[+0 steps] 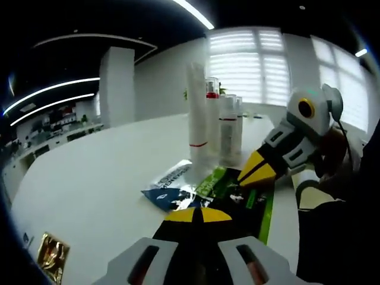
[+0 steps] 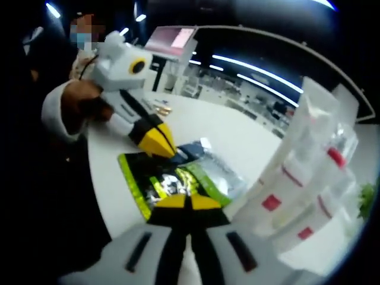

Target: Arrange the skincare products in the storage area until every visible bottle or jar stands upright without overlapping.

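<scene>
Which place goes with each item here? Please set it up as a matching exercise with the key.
Things:
1. white bottles
2. green sachet
3. blue sachet
4. gold packet

Places:
A. lying alone on the table, apart from the other items
B. standing upright together
C. lying flat, with the right gripper tip at its edge
D. lying flat beside the green sachet, in front of the tall tube

Pairs: 1-B, 2-C, 3-D, 4-A
</scene>
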`<action>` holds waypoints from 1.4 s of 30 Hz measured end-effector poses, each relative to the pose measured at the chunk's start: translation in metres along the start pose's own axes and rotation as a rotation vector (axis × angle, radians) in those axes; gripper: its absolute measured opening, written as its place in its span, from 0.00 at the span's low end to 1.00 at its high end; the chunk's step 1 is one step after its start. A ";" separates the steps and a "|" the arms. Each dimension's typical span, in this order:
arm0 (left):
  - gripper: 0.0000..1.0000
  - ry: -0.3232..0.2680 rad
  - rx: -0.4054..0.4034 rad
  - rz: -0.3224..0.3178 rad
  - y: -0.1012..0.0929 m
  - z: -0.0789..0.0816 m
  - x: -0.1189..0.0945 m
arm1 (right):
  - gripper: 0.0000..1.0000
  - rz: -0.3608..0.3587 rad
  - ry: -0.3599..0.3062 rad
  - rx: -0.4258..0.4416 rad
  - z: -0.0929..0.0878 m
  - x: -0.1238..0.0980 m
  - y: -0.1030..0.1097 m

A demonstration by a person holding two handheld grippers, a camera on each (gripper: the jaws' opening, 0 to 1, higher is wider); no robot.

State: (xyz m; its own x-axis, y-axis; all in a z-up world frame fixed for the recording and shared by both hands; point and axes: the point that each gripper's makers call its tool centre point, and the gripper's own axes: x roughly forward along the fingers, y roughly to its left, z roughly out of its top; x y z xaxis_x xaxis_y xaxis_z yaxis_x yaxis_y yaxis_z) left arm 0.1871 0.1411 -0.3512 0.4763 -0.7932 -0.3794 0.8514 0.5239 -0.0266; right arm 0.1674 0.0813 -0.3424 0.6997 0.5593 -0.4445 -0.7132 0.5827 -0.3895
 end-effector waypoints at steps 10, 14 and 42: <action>0.00 -0.096 -0.128 -0.057 -0.010 0.020 -0.006 | 0.00 -0.028 0.001 -0.031 0.017 -0.004 -0.001; 0.00 -0.119 -0.191 -0.075 -0.008 0.024 -0.014 | 0.00 -0.044 -0.154 0.012 0.055 -0.012 0.001; 0.00 -0.471 -0.503 0.072 0.096 0.054 -0.140 | 0.00 0.020 -0.275 0.161 0.096 0.016 0.033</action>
State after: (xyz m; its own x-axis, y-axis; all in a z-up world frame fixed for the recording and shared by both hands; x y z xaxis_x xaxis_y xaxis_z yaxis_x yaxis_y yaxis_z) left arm 0.2141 0.2854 -0.2505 0.6698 -0.7413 0.0431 0.6626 0.5704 -0.4853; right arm 0.1588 0.1660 -0.2844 0.6859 0.6975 -0.2075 -0.7269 0.6433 -0.2402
